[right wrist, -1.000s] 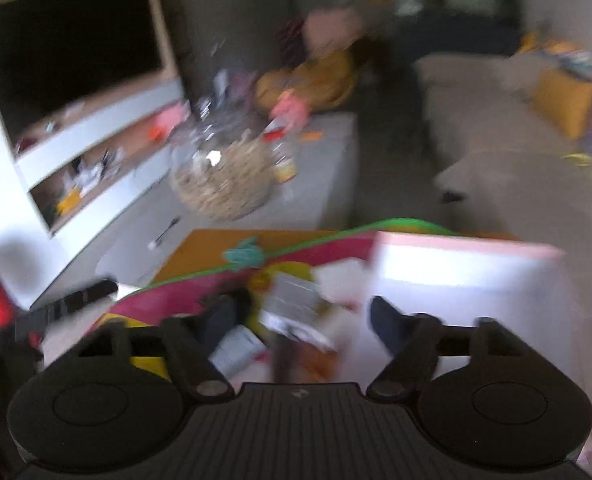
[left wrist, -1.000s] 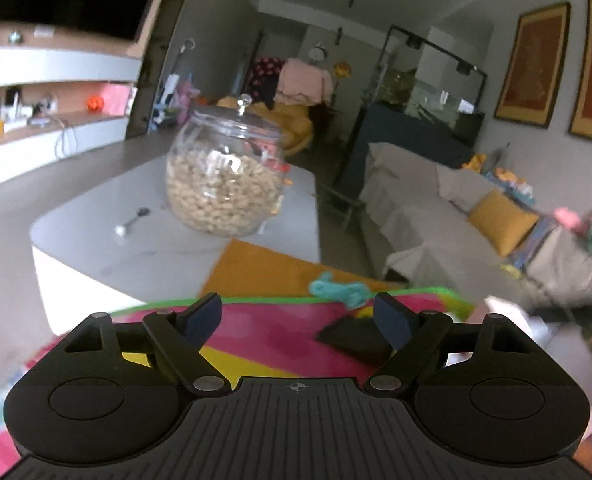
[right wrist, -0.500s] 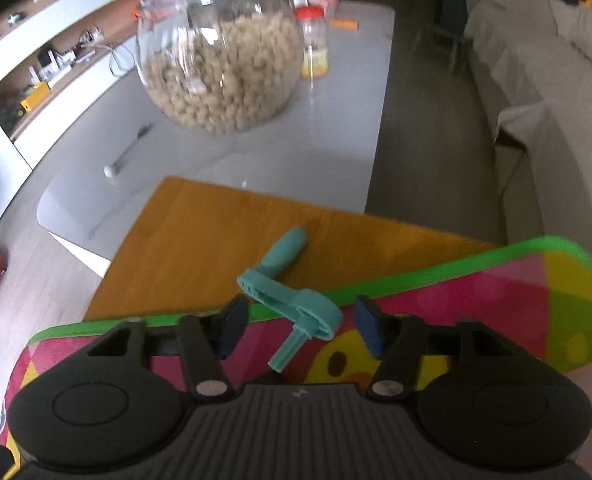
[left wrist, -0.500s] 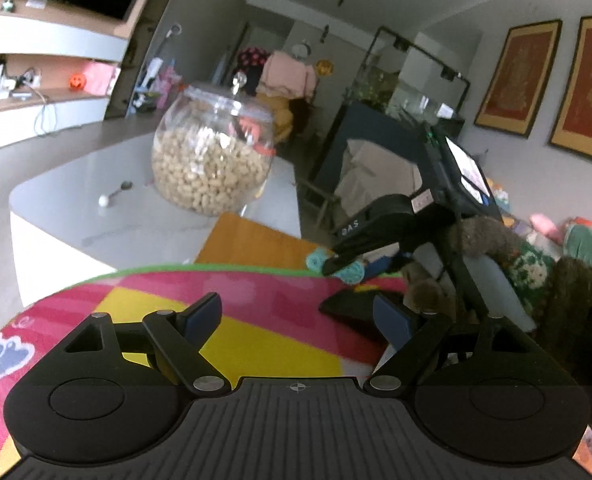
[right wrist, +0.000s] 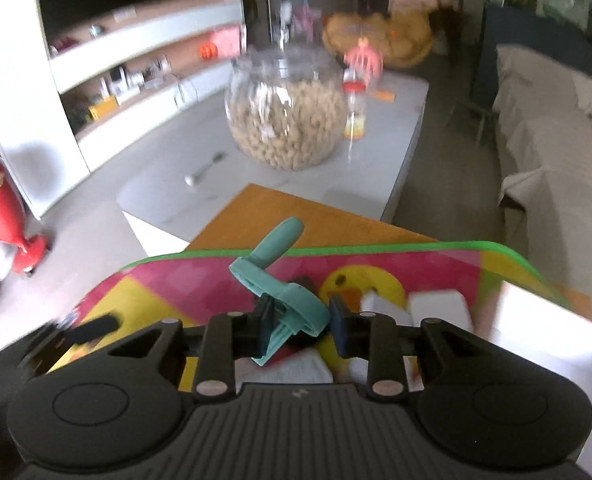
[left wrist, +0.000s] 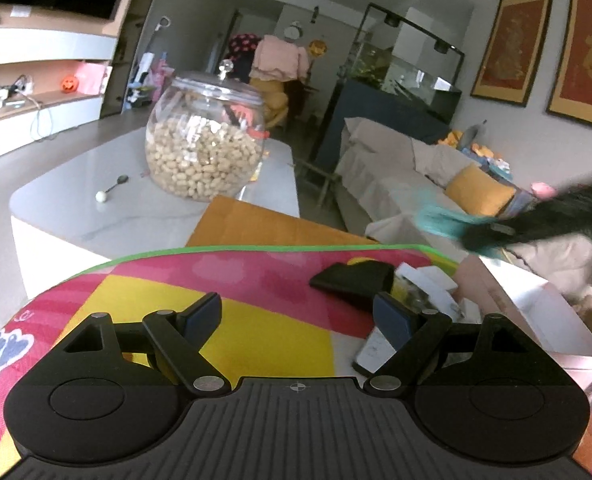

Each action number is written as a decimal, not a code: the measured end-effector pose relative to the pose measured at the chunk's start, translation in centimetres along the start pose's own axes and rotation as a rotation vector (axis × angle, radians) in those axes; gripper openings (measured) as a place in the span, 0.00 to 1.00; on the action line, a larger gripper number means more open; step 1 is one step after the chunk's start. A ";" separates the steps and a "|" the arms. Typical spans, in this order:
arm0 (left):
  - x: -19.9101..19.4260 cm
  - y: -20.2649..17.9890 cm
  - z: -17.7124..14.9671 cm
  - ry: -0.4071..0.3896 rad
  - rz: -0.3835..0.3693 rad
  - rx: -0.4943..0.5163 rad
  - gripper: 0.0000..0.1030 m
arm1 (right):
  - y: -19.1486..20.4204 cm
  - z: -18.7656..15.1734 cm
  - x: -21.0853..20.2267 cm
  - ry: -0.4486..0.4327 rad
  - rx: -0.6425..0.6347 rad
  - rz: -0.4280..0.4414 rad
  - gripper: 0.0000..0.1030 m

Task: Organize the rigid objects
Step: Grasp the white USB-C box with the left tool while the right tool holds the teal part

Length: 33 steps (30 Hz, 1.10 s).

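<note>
My right gripper (right wrist: 300,322) is shut on a teal plastic tool (right wrist: 273,276) and holds it above the colourful play mat (right wrist: 175,284). In the left wrist view the tool shows as a teal blur (left wrist: 440,220) at the right, held by the dark right gripper (left wrist: 492,236). My left gripper (left wrist: 298,316) is open and empty above the mat (left wrist: 255,280). A black flat object (left wrist: 352,278), white boxes (left wrist: 428,280) and a phone-like item (left wrist: 372,354) lie on the mat ahead of it.
A big glass jar of nuts (left wrist: 203,144) and a spoon (left wrist: 111,188) stand on the grey table (left wrist: 95,208). An orange board (left wrist: 263,222) lies beyond the mat. A pink-white box (left wrist: 536,312) is at the right, a sofa (left wrist: 396,172) behind.
The right gripper closed on the teal tool and lifted it off the mat edge, moving right and up. The left gripper stayed open and barely moved.
</note>
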State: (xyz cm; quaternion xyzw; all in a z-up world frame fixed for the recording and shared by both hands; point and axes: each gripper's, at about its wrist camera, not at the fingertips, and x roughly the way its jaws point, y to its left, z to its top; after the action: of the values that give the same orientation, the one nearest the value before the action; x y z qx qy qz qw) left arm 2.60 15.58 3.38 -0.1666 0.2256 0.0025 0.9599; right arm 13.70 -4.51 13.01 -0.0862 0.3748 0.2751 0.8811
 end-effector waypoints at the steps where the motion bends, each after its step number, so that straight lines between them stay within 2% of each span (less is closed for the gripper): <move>1: -0.3 -0.4 -0.1 0.001 -0.006 -0.002 0.85 | -0.3 -1.4 -2.0 -0.023 0.009 -0.003 0.28; 5: -1.9 -2.0 -0.9 0.009 -0.062 -0.014 0.85 | -2.0 -7.7 -8.2 -0.099 0.085 -0.066 0.28; 8: -2.8 -4.4 -1.8 0.042 -0.115 0.023 0.85 | -3.2 -13.4 -11.8 -0.137 0.153 -0.110 0.28; 10: -3.0 -6.6 -2.5 0.073 -0.155 0.081 0.85 | -4.3 -17.0 -13.1 -0.125 0.219 -0.103 0.28; 13: -3.1 -10.3 -4.0 0.093 -0.174 0.200 0.85 | -6.3 -21.0 -13.0 -0.098 0.287 -0.151 0.29; 15: -3.0 -12.6 -5.1 0.099 -0.158 0.298 0.85 | -7.2 -23.0 -12.5 -0.088 0.307 -0.205 0.38; 16: -2.9 -13.7 -5.8 0.100 -0.147 0.350 0.85 | -7.3 -23.6 -12.2 -0.092 0.315 -0.210 0.45; 17: -2.7 -14.5 -6.3 0.099 -0.132 0.390 0.85 | -7.6 -24.2 -11.9 -0.099 0.321 -0.213 0.59; 18: -2.5 -15.2 -6.9 0.100 -0.113 0.426 0.85 | -7.8 -24.7 -11.8 -0.116 0.324 -0.221 0.65; 20: -1.7 -15.7 -7.8 0.111 -0.076 0.470 0.85 | -7.9 -25.3 -11.3 -0.144 0.321 -0.237 0.65; 23: -0.3 -15.6 -8.5 0.146 -0.040 0.473 0.85 | -8.2 -25.8 -10.5 -0.150 0.339 -0.208 0.65; 25: 0.2 -15.6 -8.7 0.139 -0.024 0.485 0.87 | -8.5 -25.8 -10.5 -0.157 0.356 -0.195 0.66; 27: 0.5 -15.6 -8.8 0.142 -0.036 0.492 0.90 | -8.7 -26.1 -10.8 -0.171 0.369 -0.175 0.69; 30: -0.1 -15.1 -8.2 0.114 -0.073 0.473 0.87 | -8.6 -26.2 -10.9 -0.172 0.371 -0.171 0.71; 32: 0.3 -14.6 -7.9 0.110 -0.037 0.493 0.86 | -8.3 -26.1 -10.7 -0.173 0.363 -0.171 0.72; 33: 0.8 -14.3 -7.8 0.131 -0.021 0.501 0.87 | -8.2 -26.1 -10.7 -0.173 0.357 -0.170 0.73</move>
State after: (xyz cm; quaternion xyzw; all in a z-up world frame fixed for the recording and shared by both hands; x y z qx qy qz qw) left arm 1.10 -0.45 1.05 0.0741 0.2793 -0.0742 0.9545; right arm -3.89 -25.21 1.74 0.0641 0.3318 0.1352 0.9314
